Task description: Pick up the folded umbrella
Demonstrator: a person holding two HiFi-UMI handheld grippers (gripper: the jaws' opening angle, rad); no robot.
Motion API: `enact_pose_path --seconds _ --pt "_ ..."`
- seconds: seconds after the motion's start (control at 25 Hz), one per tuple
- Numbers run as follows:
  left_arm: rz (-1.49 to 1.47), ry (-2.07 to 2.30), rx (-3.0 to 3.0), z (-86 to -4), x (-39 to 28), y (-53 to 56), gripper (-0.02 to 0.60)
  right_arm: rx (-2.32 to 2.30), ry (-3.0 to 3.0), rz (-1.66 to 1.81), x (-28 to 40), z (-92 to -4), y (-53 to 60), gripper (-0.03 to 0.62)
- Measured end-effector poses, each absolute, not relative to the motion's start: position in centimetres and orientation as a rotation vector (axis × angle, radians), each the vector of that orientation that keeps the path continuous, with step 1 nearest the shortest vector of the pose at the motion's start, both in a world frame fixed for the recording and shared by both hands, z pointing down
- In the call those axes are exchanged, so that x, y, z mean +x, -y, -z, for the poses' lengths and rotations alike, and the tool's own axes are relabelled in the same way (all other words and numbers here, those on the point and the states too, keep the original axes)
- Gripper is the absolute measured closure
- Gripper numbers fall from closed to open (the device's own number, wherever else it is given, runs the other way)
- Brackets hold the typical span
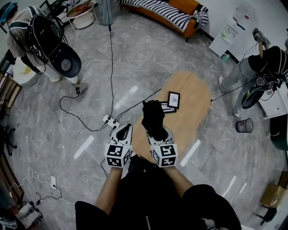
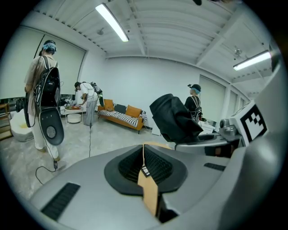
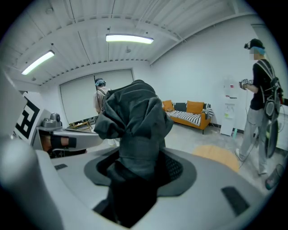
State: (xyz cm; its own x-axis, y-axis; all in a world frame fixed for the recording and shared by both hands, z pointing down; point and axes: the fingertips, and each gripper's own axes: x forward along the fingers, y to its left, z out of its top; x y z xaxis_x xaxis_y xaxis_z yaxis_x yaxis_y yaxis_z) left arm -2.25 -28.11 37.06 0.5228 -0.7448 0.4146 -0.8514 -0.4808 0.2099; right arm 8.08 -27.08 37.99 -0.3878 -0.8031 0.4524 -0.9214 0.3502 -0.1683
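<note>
The folded umbrella [image 1: 153, 116] is a black, bunched bundle of fabric. My right gripper [image 1: 155, 131] is shut on its lower part and holds it up above the oval wooden table [image 1: 192, 101]. In the right gripper view the umbrella [image 3: 133, 128] fills the space between the pads and rises upright out of the right gripper [image 3: 135, 167]. My left gripper [image 1: 124, 131] hangs just to the left at the same height, apart from the umbrella. In the left gripper view its pads [image 2: 155, 162] stand together with nothing held in the left gripper [image 2: 144, 155], and the umbrella [image 2: 173, 117] shows to the right.
A black-and-white marker card [image 1: 173, 99] lies on the table. A power strip [image 1: 110, 121] and cables trail over the grey floor on the left. One person [image 1: 40, 42] stands at the far left, another [image 1: 263, 67] at the right beside a small bin [image 1: 244, 125]. A striped sofa [image 1: 166, 12] lines the back.
</note>
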Motion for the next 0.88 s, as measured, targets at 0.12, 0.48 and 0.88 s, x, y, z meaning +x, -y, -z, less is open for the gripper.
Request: enact_pose_path --seconds 0.12,0.48,0.88 --pt "-0.340 1.353 2.404 -35.1 -2.8 28.1 0.565 1.552 2.393 -0.538 7.7 -35.2 26.9 0.361" --pt "-0.237 1.438 2.519 -28.1 -3.5 27.8 0.566 1.589 2.566 -0.355 6.9 -26.4 26.4 0.361" --pt "-0.205 1.425 2.575 -25.8 -2.9 26.1 0.566 1.581 2.584 -0.238 6.3 -24.8 24.2 0.364"
